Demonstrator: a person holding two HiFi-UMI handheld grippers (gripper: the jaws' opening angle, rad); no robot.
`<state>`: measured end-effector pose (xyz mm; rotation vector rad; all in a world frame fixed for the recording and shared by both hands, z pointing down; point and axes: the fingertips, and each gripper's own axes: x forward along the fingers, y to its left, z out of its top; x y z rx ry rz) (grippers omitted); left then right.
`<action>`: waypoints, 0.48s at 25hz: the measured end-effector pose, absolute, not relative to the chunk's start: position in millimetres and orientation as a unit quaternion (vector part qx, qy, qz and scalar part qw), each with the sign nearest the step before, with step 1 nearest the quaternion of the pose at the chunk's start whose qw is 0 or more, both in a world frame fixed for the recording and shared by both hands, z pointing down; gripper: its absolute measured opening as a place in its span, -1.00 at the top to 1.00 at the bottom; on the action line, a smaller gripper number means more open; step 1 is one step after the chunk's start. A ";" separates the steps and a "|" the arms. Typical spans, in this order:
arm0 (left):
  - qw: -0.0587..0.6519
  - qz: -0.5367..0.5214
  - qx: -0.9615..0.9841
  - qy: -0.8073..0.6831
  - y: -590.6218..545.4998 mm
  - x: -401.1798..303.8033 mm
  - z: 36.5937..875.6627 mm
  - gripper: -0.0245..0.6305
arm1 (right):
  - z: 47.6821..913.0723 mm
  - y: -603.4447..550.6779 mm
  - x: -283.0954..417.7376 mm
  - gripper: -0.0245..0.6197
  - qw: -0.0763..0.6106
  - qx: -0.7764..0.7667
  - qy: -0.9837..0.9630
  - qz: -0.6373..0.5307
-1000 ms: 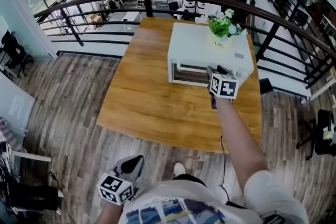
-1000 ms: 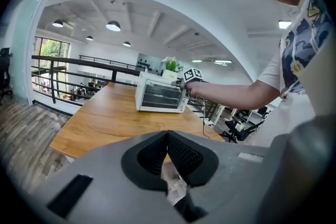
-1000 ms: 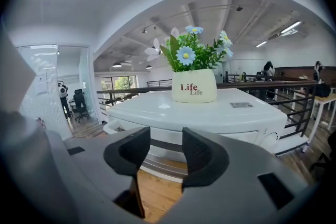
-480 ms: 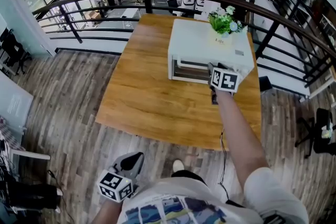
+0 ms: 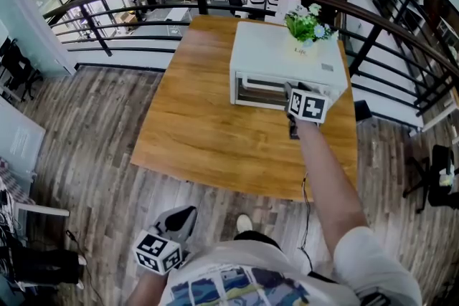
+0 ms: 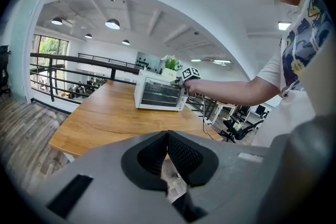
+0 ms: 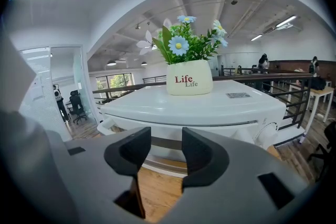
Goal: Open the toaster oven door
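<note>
At far left, my left gripper (image 5: 182, 216) hangs low by the person's hip, well apart from the work, its jaws pressed together on nothing, as the left gripper view (image 6: 168, 136) shows. Across the wooden table (image 5: 193, 132), the white toaster oven (image 5: 283, 61) sits at the far right end, a flower pot (image 5: 305, 46) on its roof, the door facing me and, as far as I can judge, not yet opened. At right, my right gripper (image 5: 290, 92) is up against the oven's front near its right-hand corner, by far the nearer tool. Its jaws (image 7: 166, 147) stand partly open and grip nothing. Through the gap I see the door handle (image 7: 157, 165), a pale bar lying straight ahead and slightly below, its long axis running left to right across the jaws' line. I cannot tell whether the bar is already inside the jaws.
</note>
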<state>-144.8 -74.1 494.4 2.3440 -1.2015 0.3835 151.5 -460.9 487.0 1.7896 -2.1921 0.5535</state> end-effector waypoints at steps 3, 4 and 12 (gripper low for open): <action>0.239 0.140 0.855 -0.438 -72.9 -142.9 493.6 0.92 | 487.7 -457.2 153.4 0.36 0.128 0.616 -0.754 0.188; 0.239 0.139 0.856 -0.437 -72.5 -143.1 493.8 0.92 | 488.5 -455.8 153.5 0.36 0.128 0.617 -0.754 0.188; 0.242 0.139 0.856 -0.435 -68.2 -145.3 495.2 0.92 | 490.9 -444.4 151.1 0.36 0.125 0.619 -0.753 0.185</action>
